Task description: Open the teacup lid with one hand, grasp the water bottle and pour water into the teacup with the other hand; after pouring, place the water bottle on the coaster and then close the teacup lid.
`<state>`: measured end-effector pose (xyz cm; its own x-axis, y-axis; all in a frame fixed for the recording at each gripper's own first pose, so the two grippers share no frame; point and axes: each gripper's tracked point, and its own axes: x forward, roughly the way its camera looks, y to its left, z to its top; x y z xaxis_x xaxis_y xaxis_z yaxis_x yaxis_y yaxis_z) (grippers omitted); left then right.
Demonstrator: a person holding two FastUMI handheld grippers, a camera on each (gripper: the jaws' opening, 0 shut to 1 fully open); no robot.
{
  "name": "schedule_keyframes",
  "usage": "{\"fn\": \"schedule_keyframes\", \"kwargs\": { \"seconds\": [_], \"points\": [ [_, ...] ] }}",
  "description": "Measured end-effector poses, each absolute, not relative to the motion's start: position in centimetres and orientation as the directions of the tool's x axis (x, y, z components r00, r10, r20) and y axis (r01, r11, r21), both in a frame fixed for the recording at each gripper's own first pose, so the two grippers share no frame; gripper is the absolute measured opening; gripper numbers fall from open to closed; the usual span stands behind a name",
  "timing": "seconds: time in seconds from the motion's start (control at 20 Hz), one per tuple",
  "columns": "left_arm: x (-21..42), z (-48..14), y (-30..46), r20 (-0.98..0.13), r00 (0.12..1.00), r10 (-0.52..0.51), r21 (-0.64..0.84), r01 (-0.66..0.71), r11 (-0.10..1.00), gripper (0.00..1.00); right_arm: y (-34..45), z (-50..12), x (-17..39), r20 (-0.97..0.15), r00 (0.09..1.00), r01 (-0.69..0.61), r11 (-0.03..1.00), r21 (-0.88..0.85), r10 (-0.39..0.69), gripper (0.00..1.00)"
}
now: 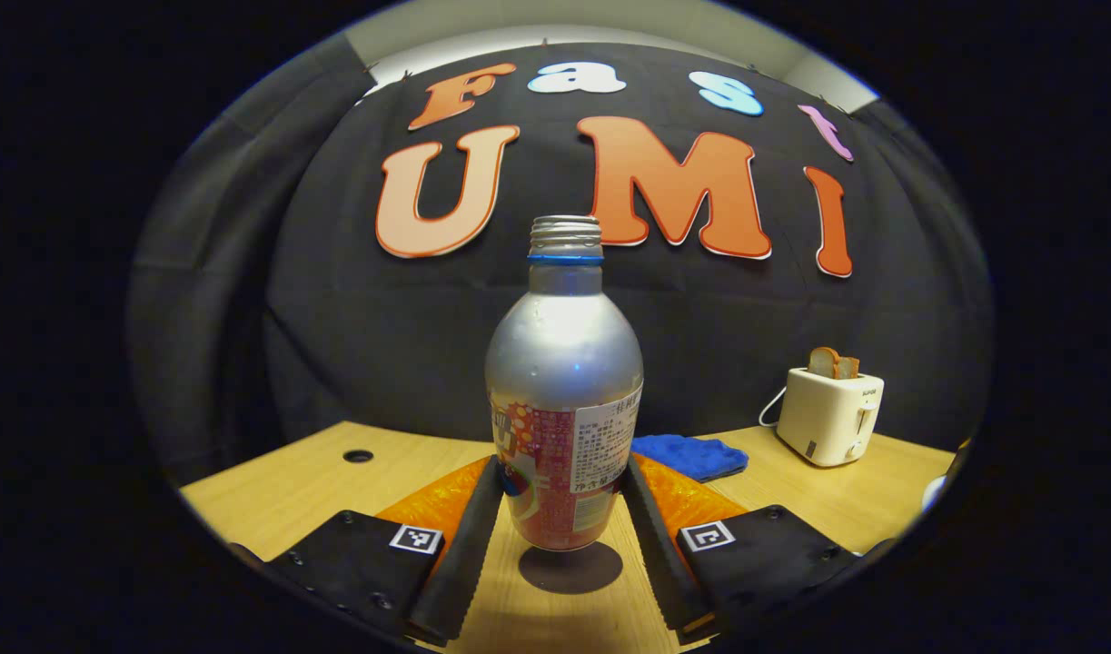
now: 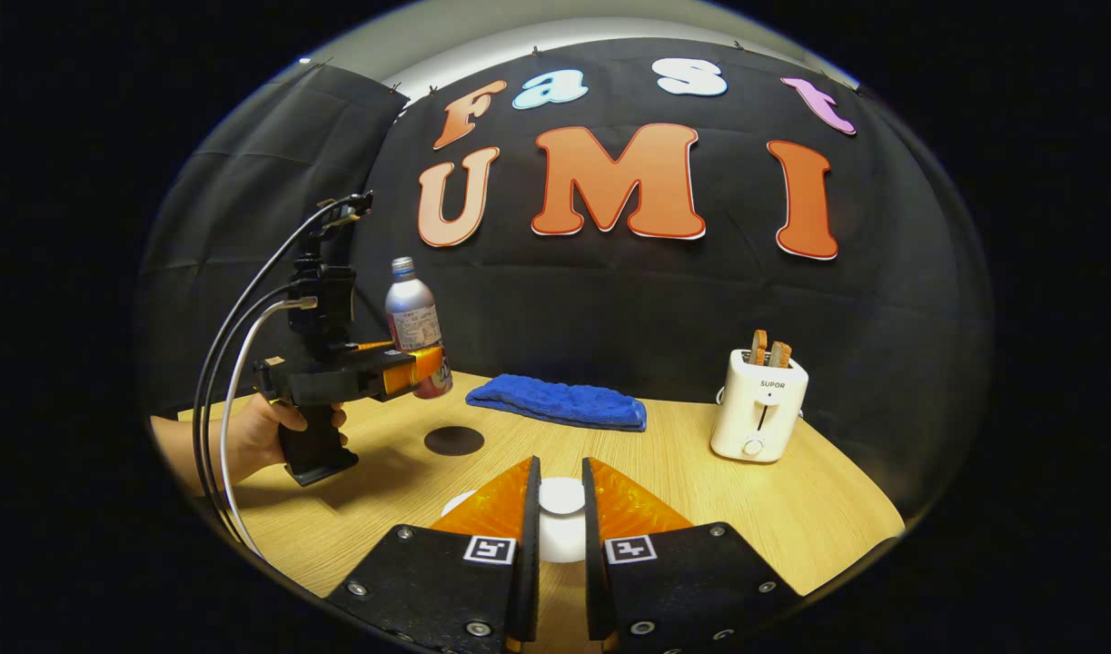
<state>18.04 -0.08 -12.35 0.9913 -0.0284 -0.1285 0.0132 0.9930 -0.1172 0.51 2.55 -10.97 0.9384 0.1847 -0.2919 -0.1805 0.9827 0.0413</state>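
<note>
A silver water bottle [image 1: 564,363] with a red label and no cap stands upright between the fingers of my left gripper [image 1: 562,468], which is shut on its lower body. It hangs above the table, over a dark round coaster [image 1: 570,568]. In the right gripper view the same bottle [image 2: 413,318] is held aloft by the left gripper [image 2: 419,368] in a person's hand, up and left of the coaster [image 2: 453,440]. My right gripper [image 2: 560,465] is shut on the knob of the white teacup lid [image 2: 561,495]. Whether the lid is lifted off the cup is hidden.
A folded blue cloth [image 2: 560,402] lies at the back of the wooden table [image 2: 791,509]. A white toaster [image 2: 758,404] with bread slices stands at the back right. Cables [image 2: 223,363] trail from the left gripper. The table has a small hole [image 1: 358,456] at far left.
</note>
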Motion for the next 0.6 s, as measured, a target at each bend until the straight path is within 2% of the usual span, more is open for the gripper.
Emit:
{"fn": "schedule_keyframes", "kwargs": {
  "seconds": [0.1,0.3,0.4,0.45,0.5,0.55,0.6],
  "points": [
    [18.5,-14.6,0.2,-0.188,0.981,-0.042,-0.173,0.009,0.985,0.8,2.9,-11.7,0.7,-0.309,0.931,-0.187,0.981,0.05,0.193,0.21],
    [18.9,-17.9,0.3,-0.271,0.961,-0.058,-0.19,0.006,0.982,0.8,3.2,-12.8,0.8,-0.331,0.922,-0.194,0.98,0.053,0.2,0.22],
    [19.0,-19.2,-0.2,-0.309,0.948,-0.074,-0.183,0.017,0.983,0.76,3.6,-13.4,0.9,-0.339,0.916,-0.206,0.976,0.064,0.216,0.22],
    [19.0,-19.5,-0.6,-0.325,0.942,-0.082,-0.185,0.022,0.983,0.76,3.6,-13.8,0.8,-0.35,0.912,-0.206,0.977,0.061,0.214,0.22],
    [19.3,-19.8,-0.5,-0.333,0.939,-0.08,-0.178,0.02,0.984,0.8,3.6,-14.2,0.9,-0.356,0.909,-0.208,0.976,0.058,0.215,0.22],
    [19.4,-20.1,-0.4,-0.34,0.937,-0.078,-0.174,0.019,0.984,0.77,3.7,-14.1,0.8,-0.356,0.909,-0.21,0.976,0.057,0.216,0.22],
    [19.4,-20.5,-0.5,-0.347,0.935,-0.077,-0.17,0.019,0.985,0.8,3.9,-14.0,0.7,-0.353,0.908,-0.217,0.974,0.06,0.224,0.22]
  ]
}}
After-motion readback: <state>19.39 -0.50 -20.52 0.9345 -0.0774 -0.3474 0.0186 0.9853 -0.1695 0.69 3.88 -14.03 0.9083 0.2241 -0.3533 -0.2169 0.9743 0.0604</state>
